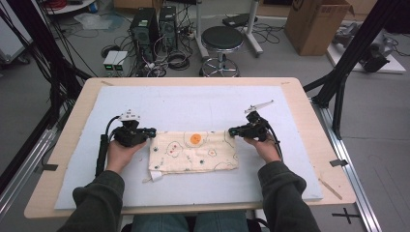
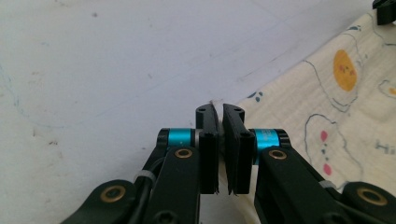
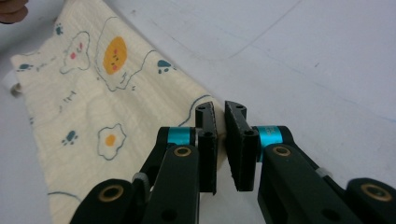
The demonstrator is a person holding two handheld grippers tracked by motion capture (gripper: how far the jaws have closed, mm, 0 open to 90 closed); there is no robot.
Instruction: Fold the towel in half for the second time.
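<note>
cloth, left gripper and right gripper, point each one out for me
cloth (image 1: pixel 193 153): high view, middle of the printed fabric.
left gripper (image 2: pixel 219 109): left gripper view, between the fingertips, which pinch the cloth's corner.
right gripper (image 3: pixel 220 108): right gripper view, between the fingertips, closed on the cloth's edge.

Black stool (image 1: pixel 222 39), cardboard box (image 1: pixel 316 21), computer towers (image 1: pixel 153 26) beyond table.
</note>
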